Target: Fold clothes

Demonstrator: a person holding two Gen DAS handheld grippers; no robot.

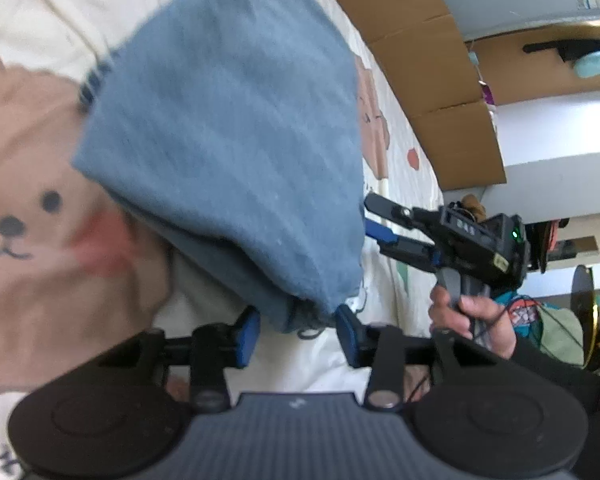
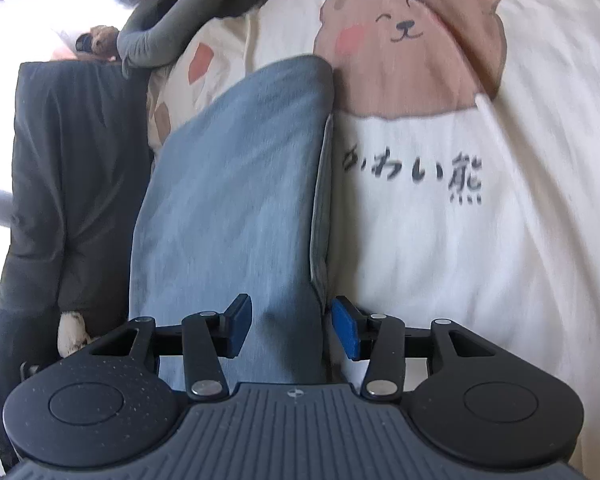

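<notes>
A folded blue garment (image 1: 228,128) lies on a cream bedsheet (image 1: 40,12) printed with brown bears. My left gripper (image 1: 298,336) stands open at the garment's near corner; the frayed corner hangs between the blue pads (image 1: 247,336) without being pinched. In the right wrist view the same blue garment (image 2: 236,184) runs away from my right gripper (image 2: 292,330). That gripper is open and straddles the garment's near end, its right pad just outside the cloth's edge. The right gripper (image 1: 374,220) also shows in the left wrist view, jaws apart at the garment's right edge, held by a hand (image 1: 472,316).
Cardboard boxes (image 1: 432,80) line the far side of the bed. A person in dark clothing (image 2: 72,184) stands at the bed's left edge, a grey sleeve (image 2: 168,28) reaching out. The bedsheet (image 2: 500,220) with a bear print and dark lettering spreads to the right.
</notes>
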